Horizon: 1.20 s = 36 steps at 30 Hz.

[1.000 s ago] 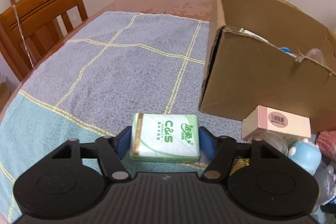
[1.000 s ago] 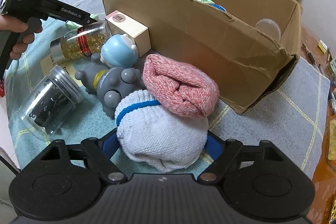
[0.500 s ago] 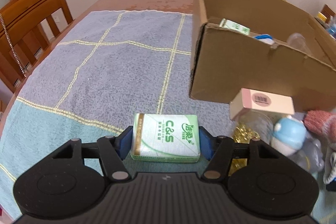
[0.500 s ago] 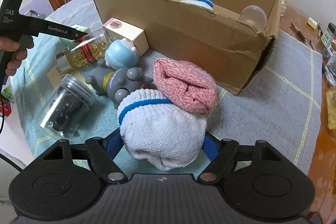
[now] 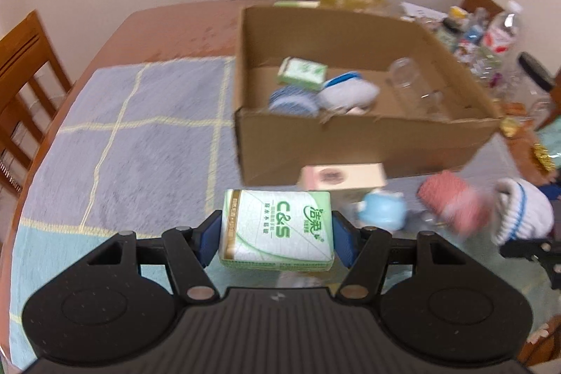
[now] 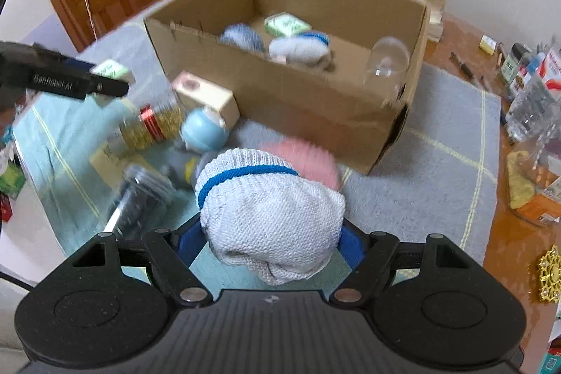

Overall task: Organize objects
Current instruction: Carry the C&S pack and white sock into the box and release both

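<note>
Left gripper point(image 5: 277, 239) clamped tissue pack point(image 5: 277, 230); right gripper point(image 6: 271, 239) clamped white rolled sock point(image 6: 270, 212); both lifted short of cardboard box point(image 5: 350, 142). Risk: soft sock slipping, or load clipping box's near wall.

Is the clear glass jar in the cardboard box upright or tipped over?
Tipped over. The clear jar lies on its side inside the cardboard box, against the wall, its round end facing the right wrist camera.

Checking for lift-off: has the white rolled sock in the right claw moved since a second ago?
Yes. The white rolled sock has risen: the cardboard box now shows its inside from above, and the pink sock sits lower behind it.
</note>
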Each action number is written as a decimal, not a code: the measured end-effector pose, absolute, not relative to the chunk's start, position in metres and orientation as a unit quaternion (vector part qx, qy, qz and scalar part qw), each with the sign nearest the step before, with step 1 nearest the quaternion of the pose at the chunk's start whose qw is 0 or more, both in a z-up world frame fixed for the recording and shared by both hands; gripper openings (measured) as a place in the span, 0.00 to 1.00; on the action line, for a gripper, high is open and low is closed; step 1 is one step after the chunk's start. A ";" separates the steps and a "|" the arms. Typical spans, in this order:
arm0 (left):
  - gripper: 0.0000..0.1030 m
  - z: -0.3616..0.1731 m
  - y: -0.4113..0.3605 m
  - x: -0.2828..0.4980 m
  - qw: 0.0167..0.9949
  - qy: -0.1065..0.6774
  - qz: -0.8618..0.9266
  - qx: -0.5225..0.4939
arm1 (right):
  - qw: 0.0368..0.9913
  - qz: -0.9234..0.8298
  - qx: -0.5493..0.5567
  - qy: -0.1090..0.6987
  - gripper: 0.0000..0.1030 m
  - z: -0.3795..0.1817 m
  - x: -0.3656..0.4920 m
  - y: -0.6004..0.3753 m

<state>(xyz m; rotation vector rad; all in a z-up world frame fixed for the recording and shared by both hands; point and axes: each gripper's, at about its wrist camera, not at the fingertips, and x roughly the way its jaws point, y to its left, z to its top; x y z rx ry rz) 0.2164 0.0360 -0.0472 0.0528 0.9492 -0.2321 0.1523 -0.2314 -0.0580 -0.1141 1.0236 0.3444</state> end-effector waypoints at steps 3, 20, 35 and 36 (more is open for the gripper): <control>0.61 -0.033 0.029 0.217 0.883 0.449 -0.134 0.027 | 0.865 0.160 -0.052 0.473 0.79 -0.043 0.152 -0.232; 0.62 0.023 0.009 0.270 0.904 0.379 -0.191 0.047 | 0.889 0.128 -0.035 0.438 0.79 0.009 0.191 -0.225; 0.62 0.008 -0.011 0.360 0.882 0.420 -0.193 0.087 | 0.876 0.081 -0.057 0.472 0.79 0.009 0.273 -0.208; 0.62 0.007 -0.012 0.363 0.883 0.420 -0.193 0.088 | 0.877 0.079 -0.053 0.472 0.79 0.009 0.278 -0.209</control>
